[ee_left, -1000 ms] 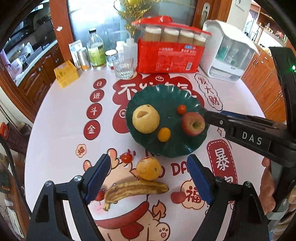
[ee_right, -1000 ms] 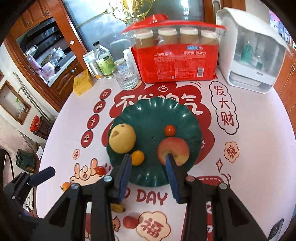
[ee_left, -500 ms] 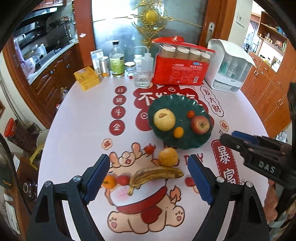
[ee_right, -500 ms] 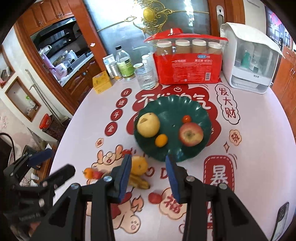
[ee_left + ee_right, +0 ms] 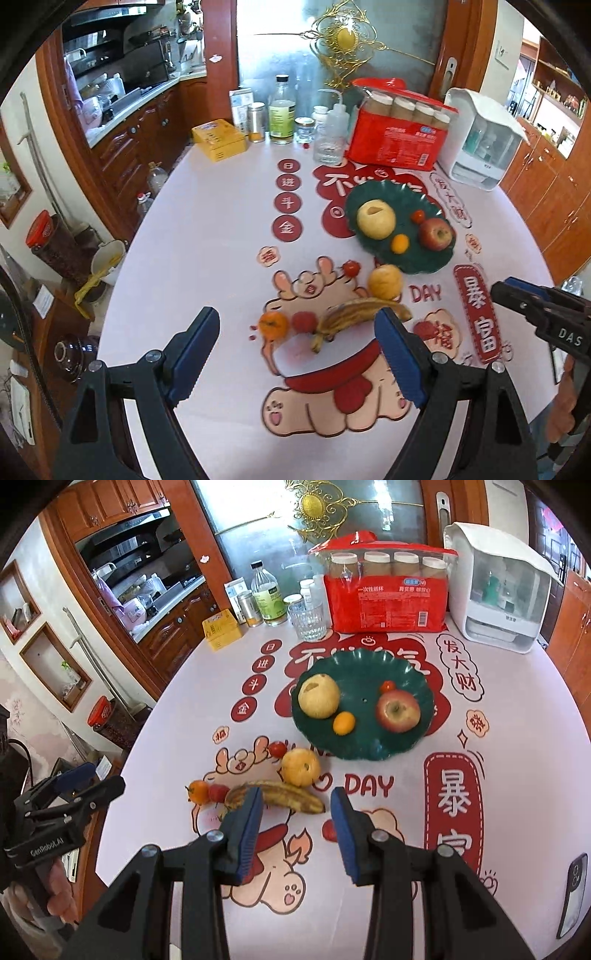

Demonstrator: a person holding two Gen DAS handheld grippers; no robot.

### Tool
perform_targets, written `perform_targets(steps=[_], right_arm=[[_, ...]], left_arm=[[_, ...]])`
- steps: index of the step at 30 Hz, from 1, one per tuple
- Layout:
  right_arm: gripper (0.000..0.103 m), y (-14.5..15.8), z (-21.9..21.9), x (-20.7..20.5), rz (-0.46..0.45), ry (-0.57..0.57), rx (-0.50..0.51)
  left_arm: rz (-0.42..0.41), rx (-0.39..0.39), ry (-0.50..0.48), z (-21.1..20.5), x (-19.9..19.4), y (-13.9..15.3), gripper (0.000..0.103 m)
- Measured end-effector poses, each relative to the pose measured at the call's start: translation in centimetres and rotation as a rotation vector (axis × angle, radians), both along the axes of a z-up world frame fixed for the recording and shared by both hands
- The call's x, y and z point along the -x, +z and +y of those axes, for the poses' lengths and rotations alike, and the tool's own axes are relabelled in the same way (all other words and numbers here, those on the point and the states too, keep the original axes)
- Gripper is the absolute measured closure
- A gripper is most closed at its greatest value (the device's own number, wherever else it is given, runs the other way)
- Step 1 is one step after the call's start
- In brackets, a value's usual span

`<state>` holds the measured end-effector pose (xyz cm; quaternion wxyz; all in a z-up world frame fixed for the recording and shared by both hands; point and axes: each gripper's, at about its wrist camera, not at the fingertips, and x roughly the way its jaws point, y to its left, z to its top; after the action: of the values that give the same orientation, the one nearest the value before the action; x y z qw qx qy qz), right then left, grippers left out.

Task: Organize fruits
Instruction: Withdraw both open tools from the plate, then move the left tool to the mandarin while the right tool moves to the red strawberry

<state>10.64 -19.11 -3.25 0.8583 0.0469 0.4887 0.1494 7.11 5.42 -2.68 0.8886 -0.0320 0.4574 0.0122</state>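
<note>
We held our left gripper (image 5: 295,349) wide open, with nothing in it. Our right gripper (image 5: 297,806) was open only a little, also empty. The banana (image 5: 284,796) lay on the table (image 5: 517,738), near the plate (image 5: 369,664).

A home, probably its dining corner: wooden cabinets (image 5: 110,502), a kitchen stove (image 5: 144,66) behind, printed tablecloth (image 5: 517,709).

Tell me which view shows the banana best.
The left wrist view: the banana shows nearly whole, only its right tip behind a blue pad. In the right wrist view, a pad covers its left end.
</note>
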Motion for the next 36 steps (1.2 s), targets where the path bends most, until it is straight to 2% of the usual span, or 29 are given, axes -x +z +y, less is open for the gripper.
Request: perform_targets(steps=[6, 14, 25, 36], right_arm=[[0.065, -1.8, 0.3, 1.3, 0.009, -0.010, 0.021], [0.065, -5.8, 0.2, 1.8, 0.034, -0.030, 0.064], [0.065, -12.5, 0.5, 0.6, 0.163, -0.054, 0.043], [0.065, -14.7, -0.6, -1.4, 0.188, -0.115, 0.019]], left_arm=[[0.016, -0.044, -0.012, 0.3, 0.8, -2.8, 0.018], [0.088, -0.015, 0.003, 1.6, 0.2, -7.7, 0.018], [0.155, -0.010, 0.059, 3.3, -2.9, -13.2, 0.018], [0.182, 0.002, 0.088, 3.5, -5.9, -16.9, 0.019]])
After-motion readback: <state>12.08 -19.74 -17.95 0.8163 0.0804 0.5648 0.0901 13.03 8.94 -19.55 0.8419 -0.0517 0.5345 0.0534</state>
